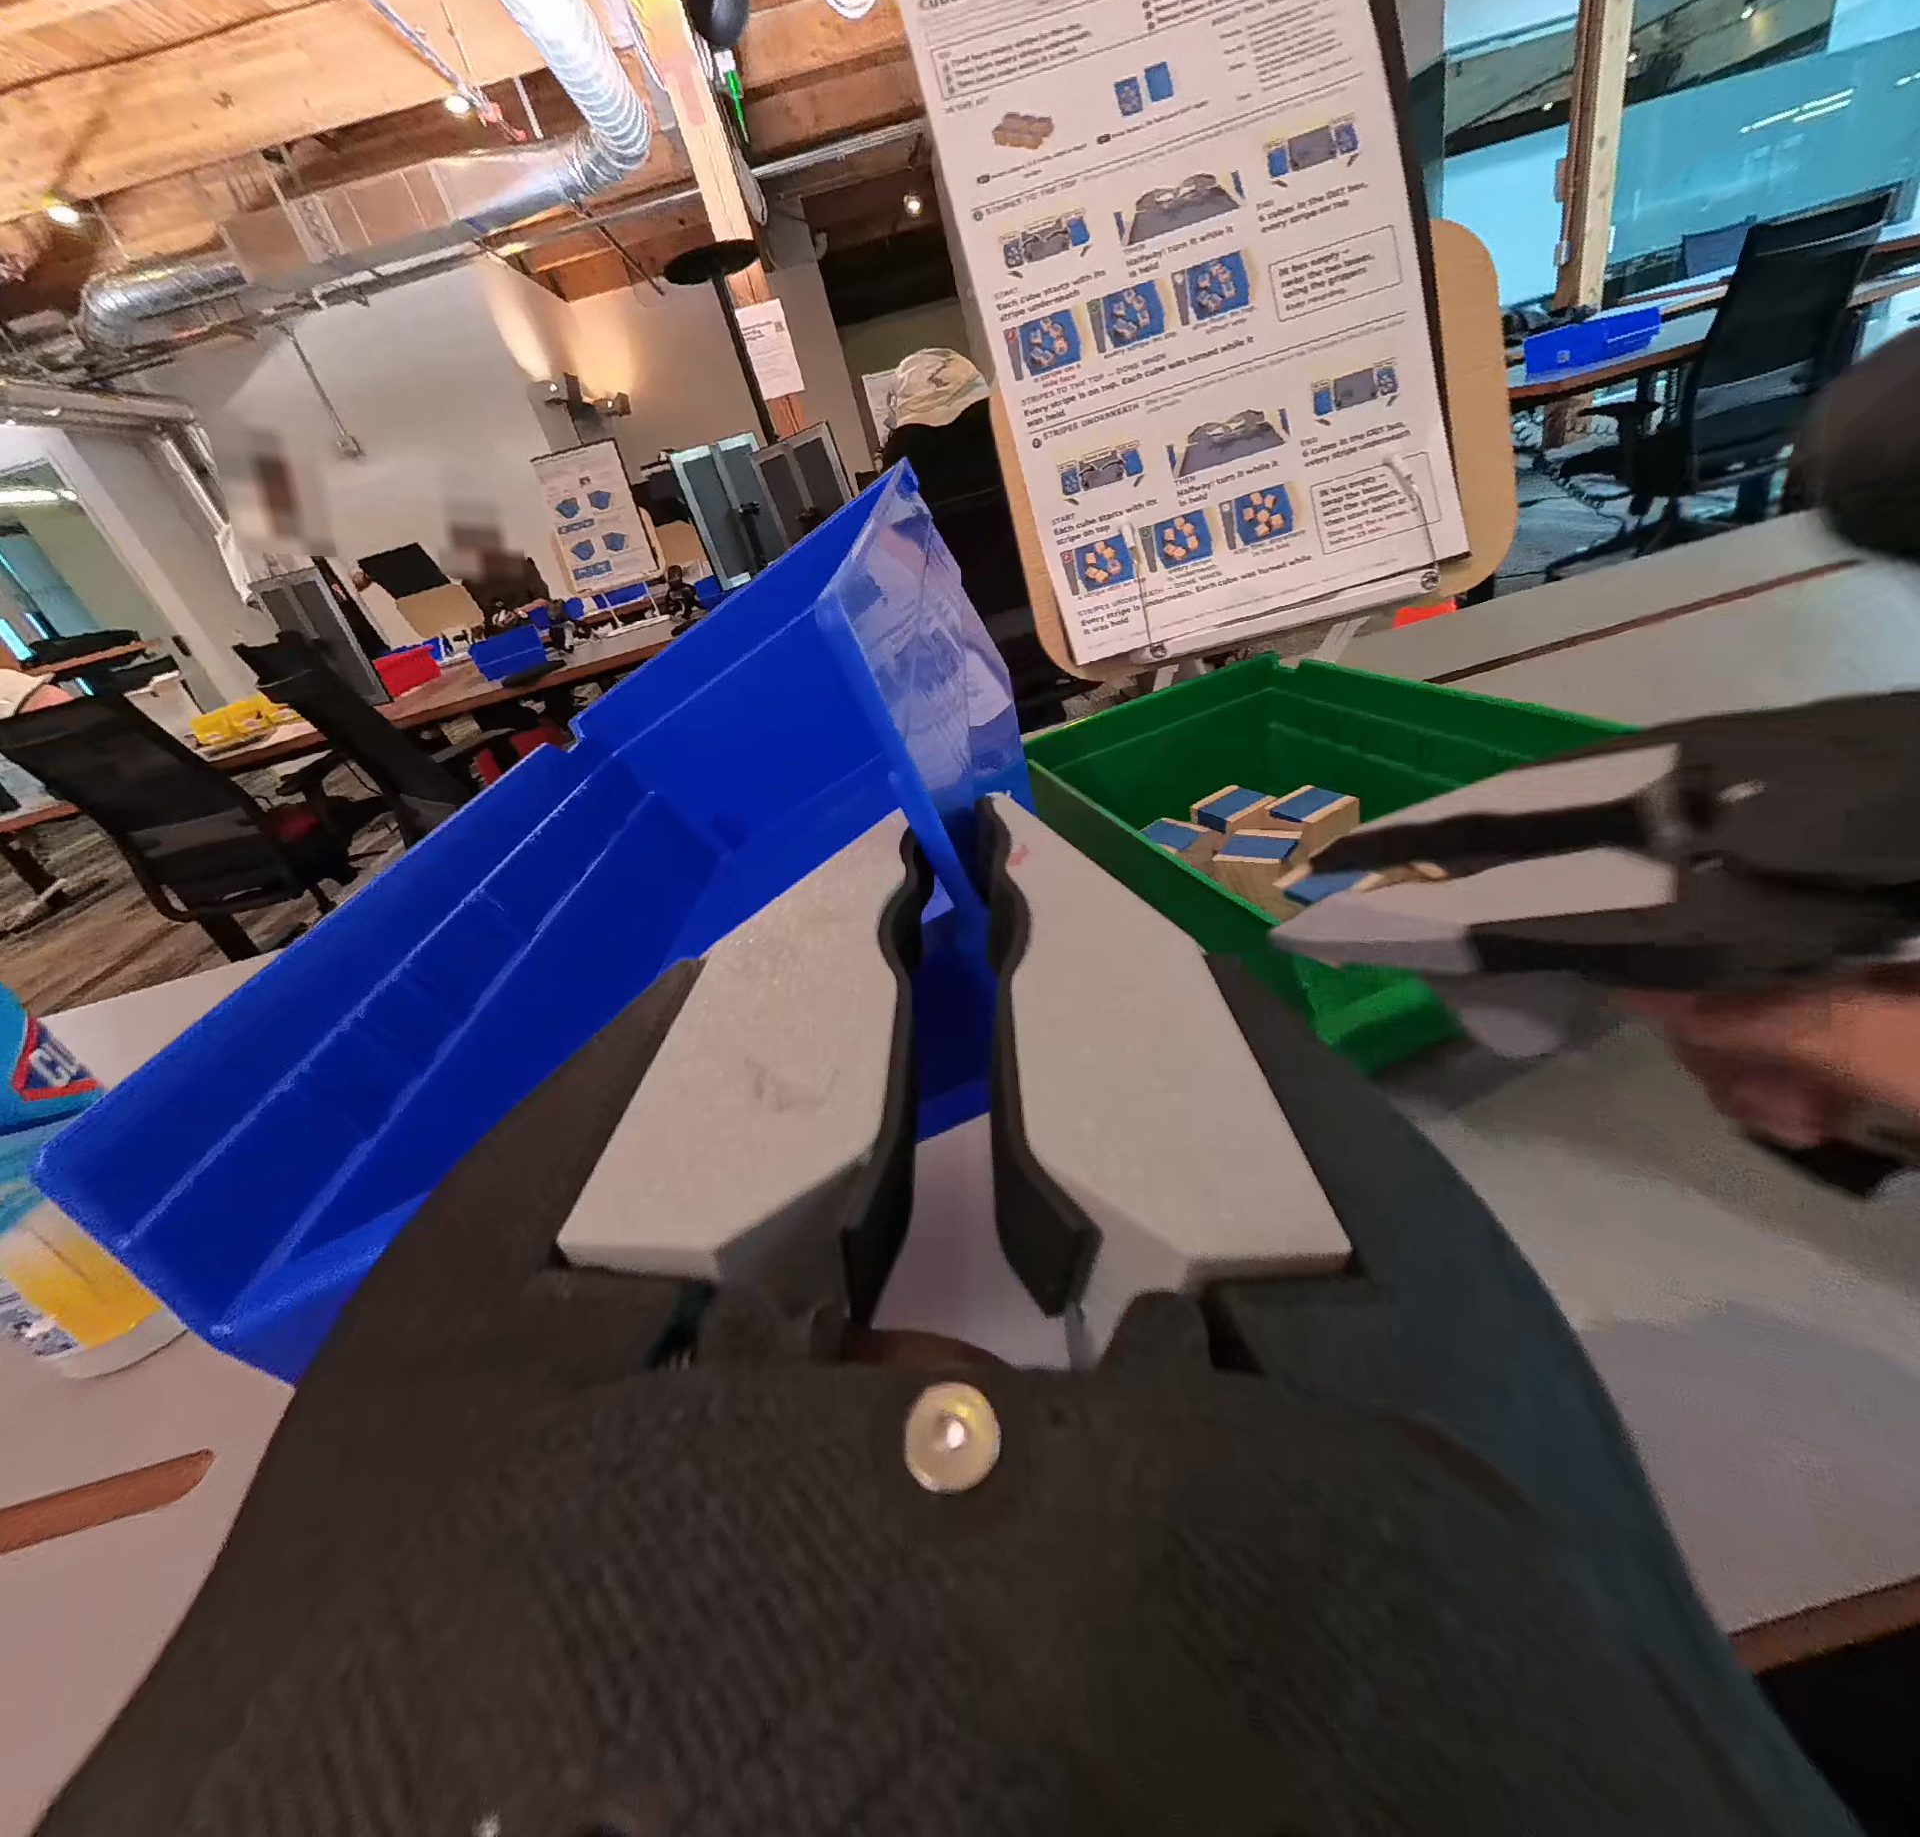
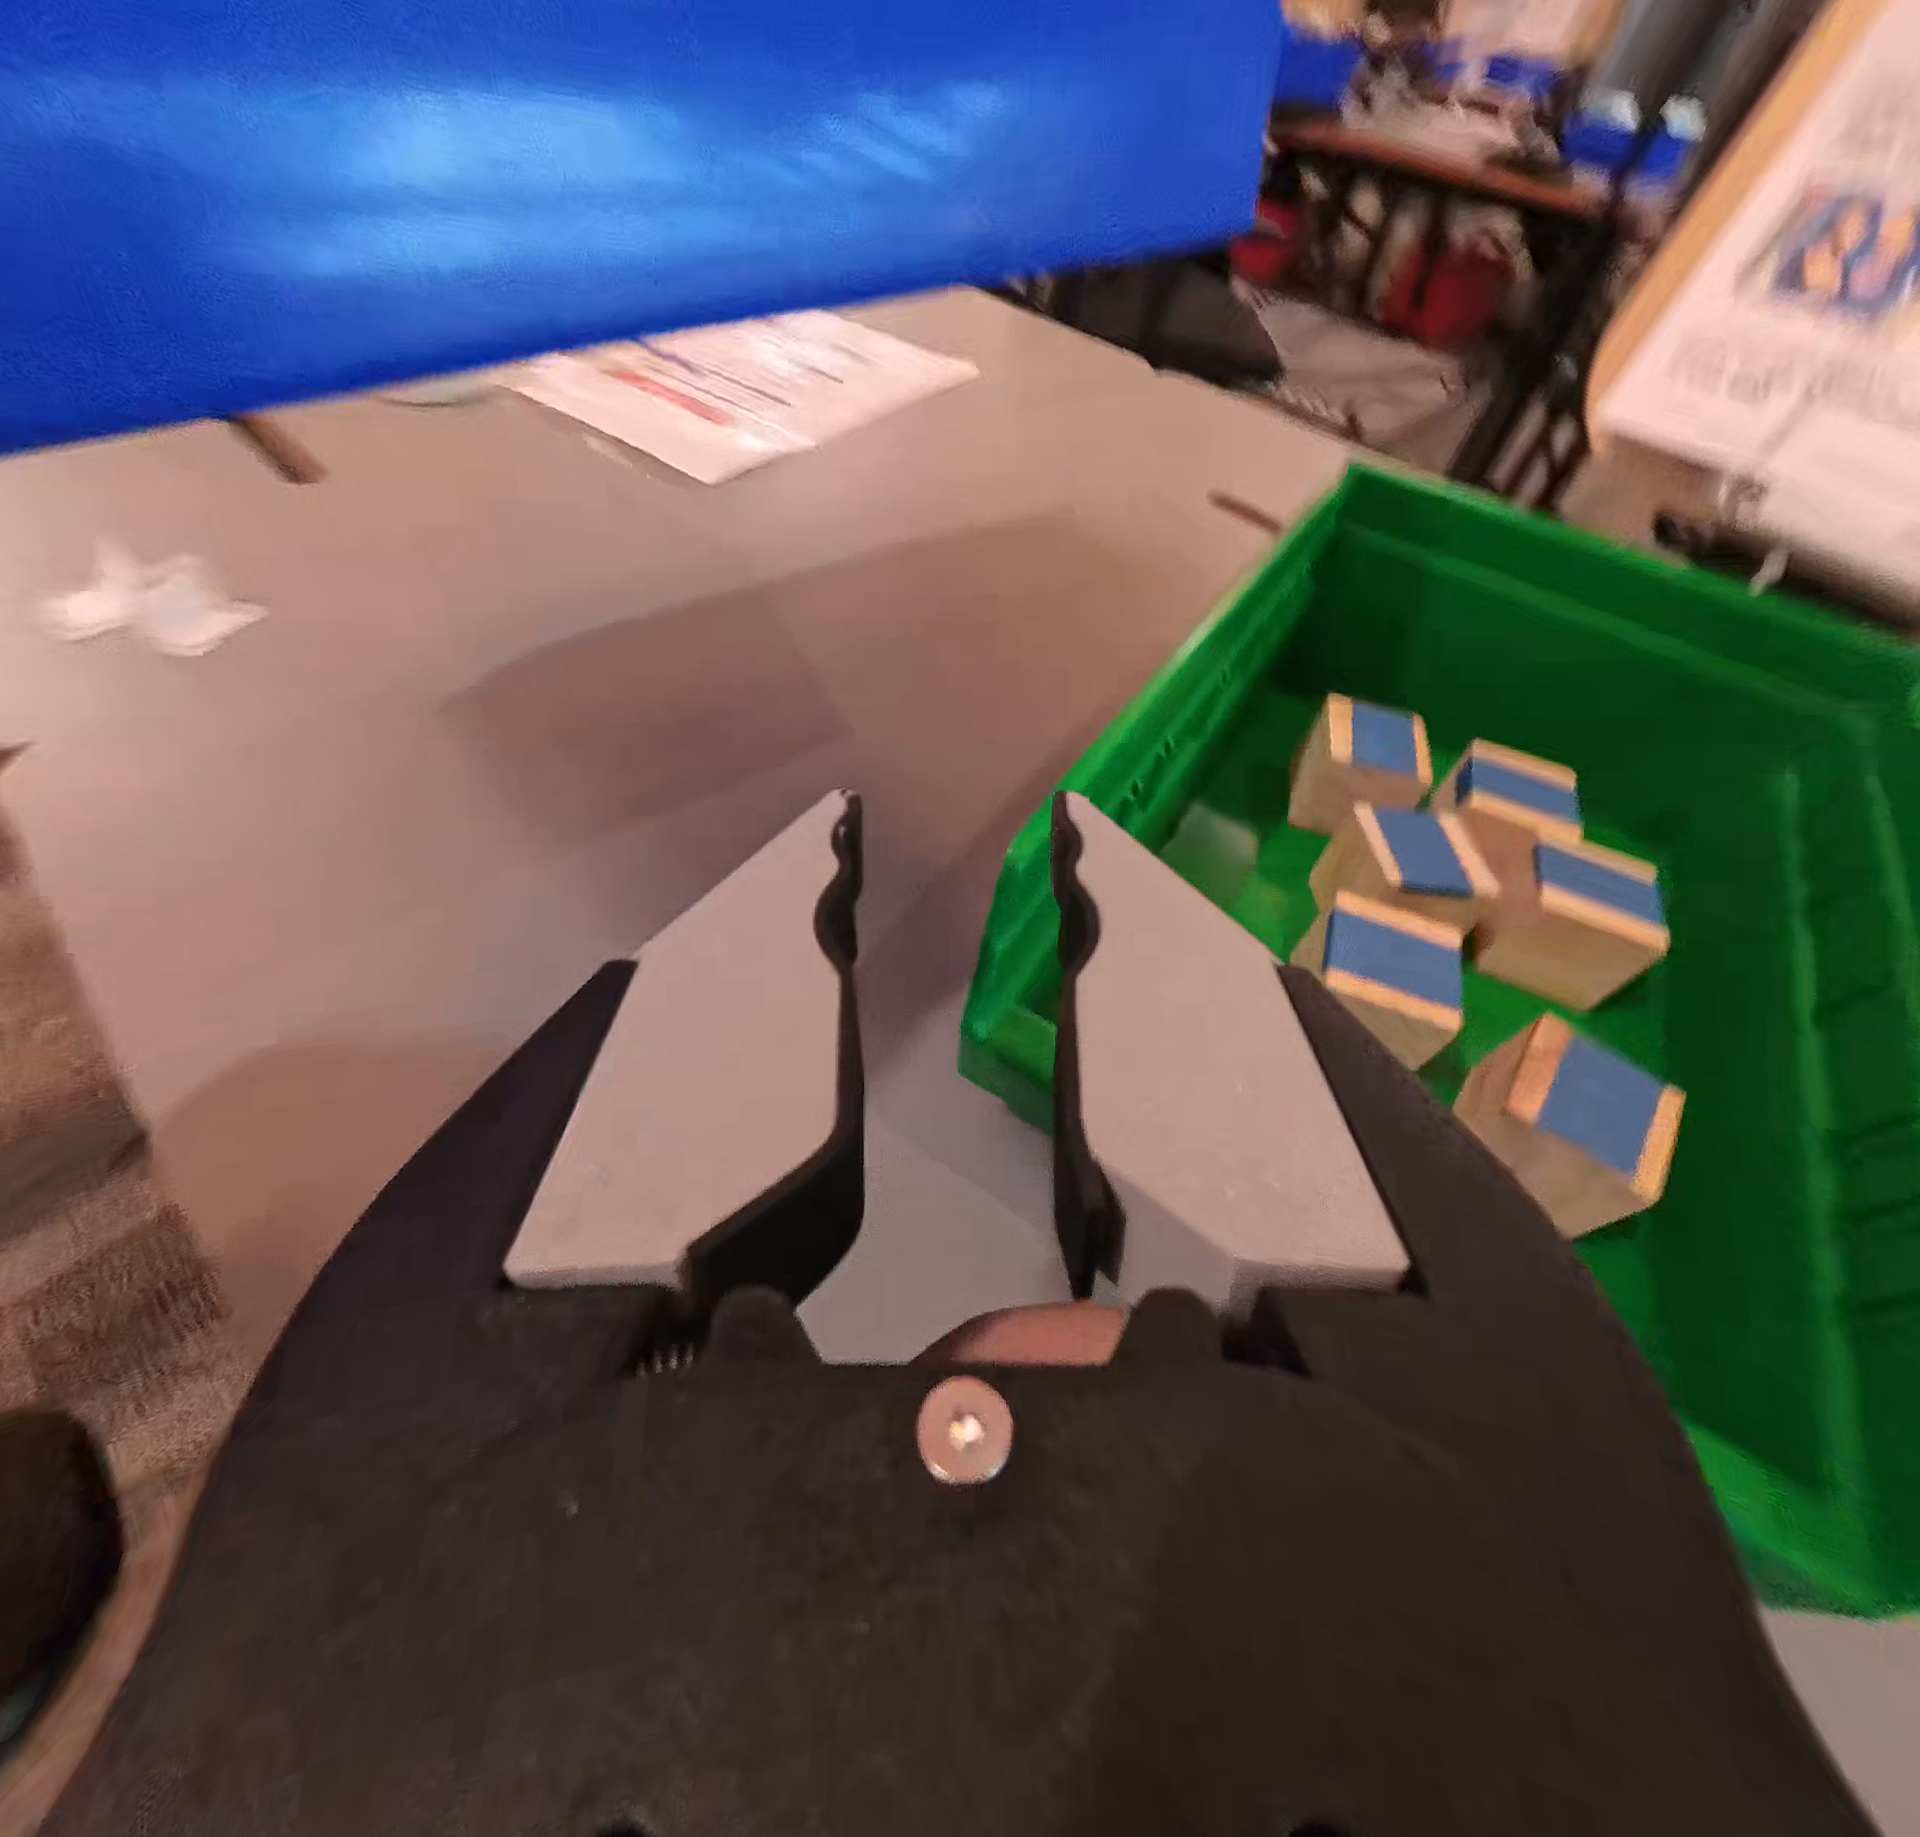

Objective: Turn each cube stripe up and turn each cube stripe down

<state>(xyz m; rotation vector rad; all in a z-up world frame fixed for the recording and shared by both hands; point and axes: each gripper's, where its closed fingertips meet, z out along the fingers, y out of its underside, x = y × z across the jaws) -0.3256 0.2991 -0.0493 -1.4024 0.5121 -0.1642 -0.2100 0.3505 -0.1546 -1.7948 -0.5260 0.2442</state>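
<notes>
Open workshop with timber ceiling and silver ducts, rows of desks and black chairs far behind. Up front, a grey table (image 1: 1662, 1372), and on it, toward the right, a green bin (image 1: 1132, 831) resting flat. Inside the green bin, six wooden cubes (image 2: 1387, 956) bunched close together, several touching, each with its blue stripe face turned upward (one nearest the camera in the right wrist view tilted, stripe slanting toward the lens).

Left of the green bin and just beside it, a blue bin (image 1: 436, 1008), tipped up at a steep angle, one end high and the other low by the table. Pinched by the left gripper (image 1: 954, 826): closed tight on the blue bin's thin end wall, one finger on each side of it. From the right wrist view, only a broad blurred blue face of that blue bin (image 2: 623, 125), raised clear above the table surface (image 2: 416, 748).

Right gripper (image 2: 954, 805) parted to a modest gap, nothing between its fingers, tips hovering over the table just beside the green bin's near left corner. Seen also from the left wrist view, right gripper (image 1: 1304, 899) reaching in from the right in front of the cubes.

Behind the bins, an instruction sheet (image 1: 1184, 281) propped upright on a board. At far left, a wipes canister (image 1: 62, 1216) beside the blue bin. Farther along the table, a flat printed paper (image 2: 748, 385) and a crumpled white scrap (image 2: 145, 603).
</notes>
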